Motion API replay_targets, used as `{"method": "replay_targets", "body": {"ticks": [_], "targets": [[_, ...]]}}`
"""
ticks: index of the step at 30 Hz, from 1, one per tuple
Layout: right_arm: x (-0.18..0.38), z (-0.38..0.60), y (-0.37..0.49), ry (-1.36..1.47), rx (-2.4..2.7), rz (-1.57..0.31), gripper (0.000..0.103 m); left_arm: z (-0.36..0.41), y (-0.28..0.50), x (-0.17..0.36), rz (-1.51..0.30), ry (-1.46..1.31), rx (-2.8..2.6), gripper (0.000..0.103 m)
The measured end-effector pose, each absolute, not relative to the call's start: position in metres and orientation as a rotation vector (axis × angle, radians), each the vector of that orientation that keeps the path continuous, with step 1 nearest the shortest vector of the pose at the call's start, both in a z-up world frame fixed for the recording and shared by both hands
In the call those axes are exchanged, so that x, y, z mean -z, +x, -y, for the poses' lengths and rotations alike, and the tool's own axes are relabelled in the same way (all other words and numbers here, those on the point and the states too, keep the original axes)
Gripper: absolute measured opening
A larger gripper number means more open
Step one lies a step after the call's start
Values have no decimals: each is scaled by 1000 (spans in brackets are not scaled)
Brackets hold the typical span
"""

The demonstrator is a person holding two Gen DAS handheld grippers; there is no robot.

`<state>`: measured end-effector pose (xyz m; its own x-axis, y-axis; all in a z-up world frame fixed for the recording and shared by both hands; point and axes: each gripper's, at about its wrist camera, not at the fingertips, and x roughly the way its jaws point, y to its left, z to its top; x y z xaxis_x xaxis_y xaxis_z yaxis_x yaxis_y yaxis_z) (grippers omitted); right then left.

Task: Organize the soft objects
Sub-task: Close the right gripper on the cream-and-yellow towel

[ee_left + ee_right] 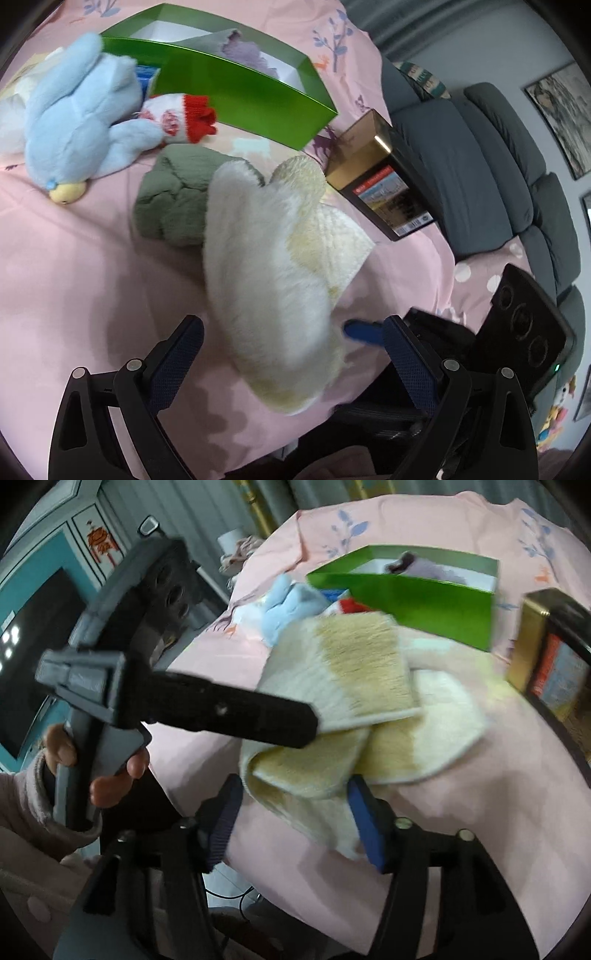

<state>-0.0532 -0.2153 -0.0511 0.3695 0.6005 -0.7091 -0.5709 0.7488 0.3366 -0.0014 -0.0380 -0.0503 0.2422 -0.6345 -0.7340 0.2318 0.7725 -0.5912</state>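
The cream plush towel (pixel 269 266) lies in the centre of the left wrist view, heaped on the pink bedsheet (pixel 74 266) just below the green box (pixel 236 92), with its upper left edge overlapping a folded grey-green cloth (pixel 170 195). In the right wrist view the same towel fills the middle of the frame, folded over itself in several flaps, some faces fluffy white and others tan.

By the look of it, the towel will be light, limp and thick-piled. It should sag and unfold if lifted by a single layer, so a pinch through a doubled fold or a bunched edge seems the safer hold. The pile should give the ribbed pads decent friction, and nothing about it looks fragile.

The left gripper (pixel 295 350) stands wide open at the bottom of its frame, its jaws either side of the towel's lower end without pressing on it. The right gripper (pixel 295 812) sits at the bottom centre of its own view, jaws parted roughly halfway, with the towel's near corner lying between them. The blue pads do not seem to squeeze it, so it reads as loose rather than held.

Other soft things wait at the upper left of the left view: a light blue plush toy (pixel 77 122) and a red-and-white knitted sock (pixel 181 118), both beside the box. A brown carton (pixel 376 173) lies to the right of the towel.
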Motion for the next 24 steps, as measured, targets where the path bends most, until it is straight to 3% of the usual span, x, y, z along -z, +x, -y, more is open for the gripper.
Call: {"method": "replay_targets", "body": {"ticks": [3,10,11,13,15,18,24], "targets": [[50,236,-39,63,-653,-907,65,41,1,53,-1194,-413,612,81],[70,256,3,157,-513,-945,65,39,1,58,-1220,-439,584,48],[72,255,6,179,-531,-944,62,37,0,59,-1223,-449,586,42],[76,249,10,201,-566,-941,42,34,1,61,-1230,-476,590,33],[82,242,16,216,-577,-955,12,32,2,64,-1237,-506,596,25],[80,236,10,215,-584,-955,6,30,-2,63,-1234,-530,609,21],[46,235,-14,229,-666,-866,5,35,-12,39,-1170,-518,681,19]]}}
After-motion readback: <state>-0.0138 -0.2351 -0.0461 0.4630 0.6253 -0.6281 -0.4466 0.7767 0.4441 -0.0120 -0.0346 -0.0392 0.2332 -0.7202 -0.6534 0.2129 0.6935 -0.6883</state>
